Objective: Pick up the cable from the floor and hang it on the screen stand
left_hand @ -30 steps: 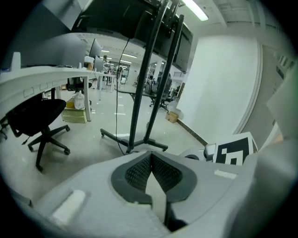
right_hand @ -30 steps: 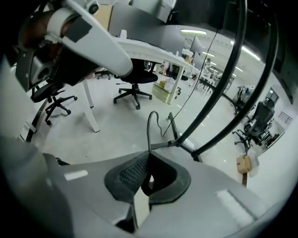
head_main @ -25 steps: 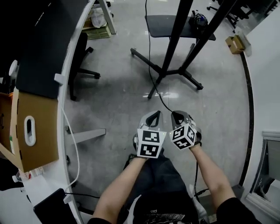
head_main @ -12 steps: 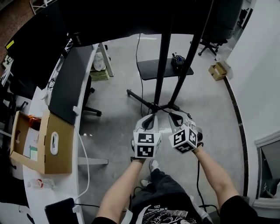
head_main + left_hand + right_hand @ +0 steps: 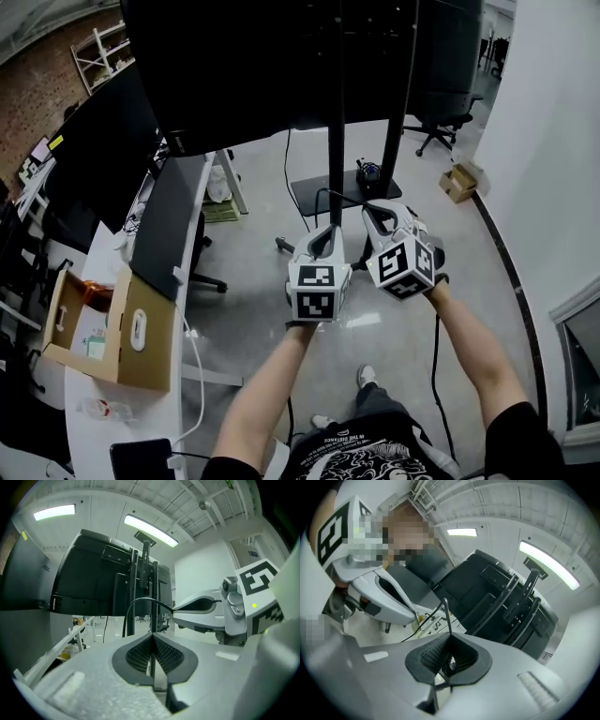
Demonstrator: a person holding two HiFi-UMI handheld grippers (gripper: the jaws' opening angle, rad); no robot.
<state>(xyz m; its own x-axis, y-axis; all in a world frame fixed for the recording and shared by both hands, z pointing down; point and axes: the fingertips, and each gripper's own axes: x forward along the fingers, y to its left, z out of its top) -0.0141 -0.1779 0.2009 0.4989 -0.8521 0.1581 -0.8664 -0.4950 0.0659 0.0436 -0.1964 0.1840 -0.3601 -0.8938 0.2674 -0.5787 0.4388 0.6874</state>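
I hold the left gripper (image 5: 328, 235) and right gripper (image 5: 376, 214) near the screen stand (image 5: 336, 141). Both sets of fingers (image 5: 139, 651) clamp the cable (image 5: 134, 603), which apparently arcs between them.

No legible txt, brands or nos. anywhere; shirt print (image 5: 361, 461) too small, blurry.

The screen (image 5: 281, 66) sits on the screen stand (image 5: 336, 159), at the far middle of the floor (image 5: 253, 309). Before the stand, the left tool (image 5: 327, 242) and right tool (image 5: 378, 218) are side by side. The cable (image 5: 434, 349) arches between them and hangs down right of the right arm. The curved worktop (image 5: 141, 412) runs along the left. A cardboard box (image 5: 150, 328) lies at its right edge, with a monitor (image 5: 167, 225) behind it. An office chair (image 5: 441, 131) stands behind the stand at right, and a small box (image 5: 457, 183) lies on the floor before it.
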